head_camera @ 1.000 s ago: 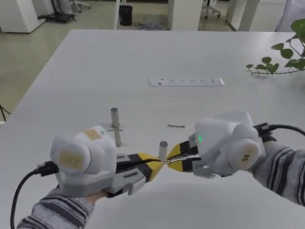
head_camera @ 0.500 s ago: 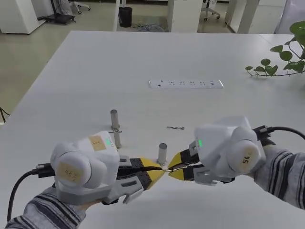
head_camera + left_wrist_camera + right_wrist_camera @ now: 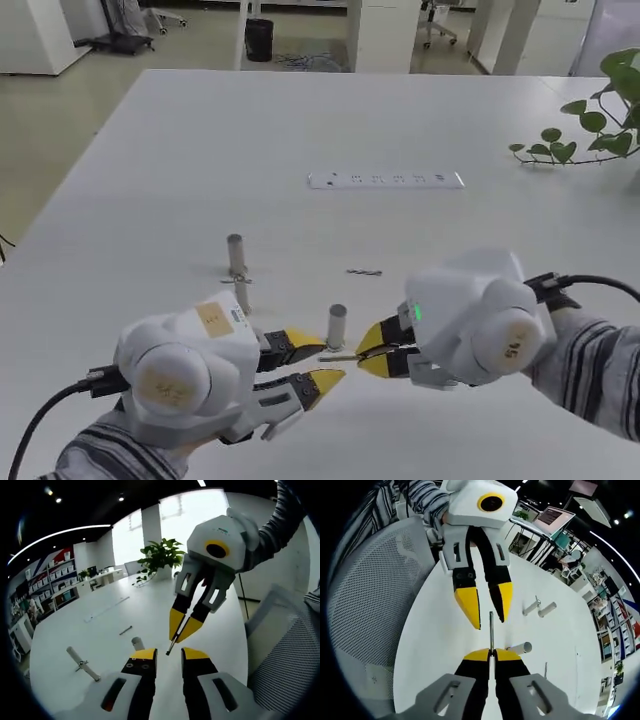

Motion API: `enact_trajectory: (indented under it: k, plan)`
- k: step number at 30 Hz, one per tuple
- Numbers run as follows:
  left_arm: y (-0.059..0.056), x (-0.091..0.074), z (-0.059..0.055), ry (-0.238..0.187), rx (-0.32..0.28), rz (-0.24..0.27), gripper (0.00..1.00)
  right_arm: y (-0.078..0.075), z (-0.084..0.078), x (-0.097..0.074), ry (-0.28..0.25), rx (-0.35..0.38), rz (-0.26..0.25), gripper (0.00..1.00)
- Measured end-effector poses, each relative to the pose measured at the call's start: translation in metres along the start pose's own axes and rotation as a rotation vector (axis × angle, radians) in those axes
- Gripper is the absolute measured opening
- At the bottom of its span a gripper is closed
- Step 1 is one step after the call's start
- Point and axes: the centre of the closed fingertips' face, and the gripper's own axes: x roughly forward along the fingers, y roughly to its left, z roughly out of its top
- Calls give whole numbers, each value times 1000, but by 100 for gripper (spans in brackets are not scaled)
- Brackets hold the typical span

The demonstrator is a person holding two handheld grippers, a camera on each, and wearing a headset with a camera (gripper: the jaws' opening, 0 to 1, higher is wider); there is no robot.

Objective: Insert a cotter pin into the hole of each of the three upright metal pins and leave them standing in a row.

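The right claw (image 3: 366, 355) is clenched on a cotter (image 3: 340, 356). It pinches one end, so the thin rod sticks straight out from its tips. In the right gripper view this claw's (image 3: 490, 655) jaws meet on the cotter (image 3: 490, 630).

The left claw (image 3: 327, 361) faces it tip to tip and is released, its yellow jaws apart. The cotter's free end lies in the gap between them, touching neither as far as can be seen. The left gripper view agrees. The left claw (image 3: 168, 653) is spread, and the right claw (image 3: 183, 626) hangs above it with the cotter (image 3: 171, 645) pointing down into the gap.

A pin (image 3: 337, 326) stands upright just behind the spot where the two claws meet, near the cotter but apart from it. Beyond the left claw stand a middle pin (image 3: 243, 297), which carries a cotter across it, and behind that a far pin (image 3: 237, 255). A spare cotter (image 3: 364, 271) lies on the table (image 3: 150, 180) beyond the right claw. A power strip (image 3: 385, 180) lies well beyond both claws.
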Motion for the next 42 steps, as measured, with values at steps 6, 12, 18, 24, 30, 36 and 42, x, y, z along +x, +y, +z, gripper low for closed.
enact_trajectory:
  k: [6, 12, 18, 24, 30, 36, 42]
  plan:
    - [14, 10, -11, 27, -13, 92, 21, -13, -21, -2, 60, 41, -45, 0]
    - [29, 20, -17, 28, -61, 165, 23, -24, -40, 0, 108, 97, -78, 0]
    - [40, 34, -21, 31, -92, 203, 23, -31, -53, 4, 136, 162, -93, 0]
    - [51, 48, -28, 50, -111, 236, 23, -40, -67, 9, 171, 225, -119, 0]
    - [59, 59, -33, 62, -147, 255, 24, -44, -74, 14, 194, 239, -131, 0]
    - [63, 69, -37, 80, -167, 259, 24, -46, -73, 22, 189, 260, -135, 0]
    - [62, 80, -41, 96, -180, 251, 22, -45, -72, 27, 184, 269, -126, 0]
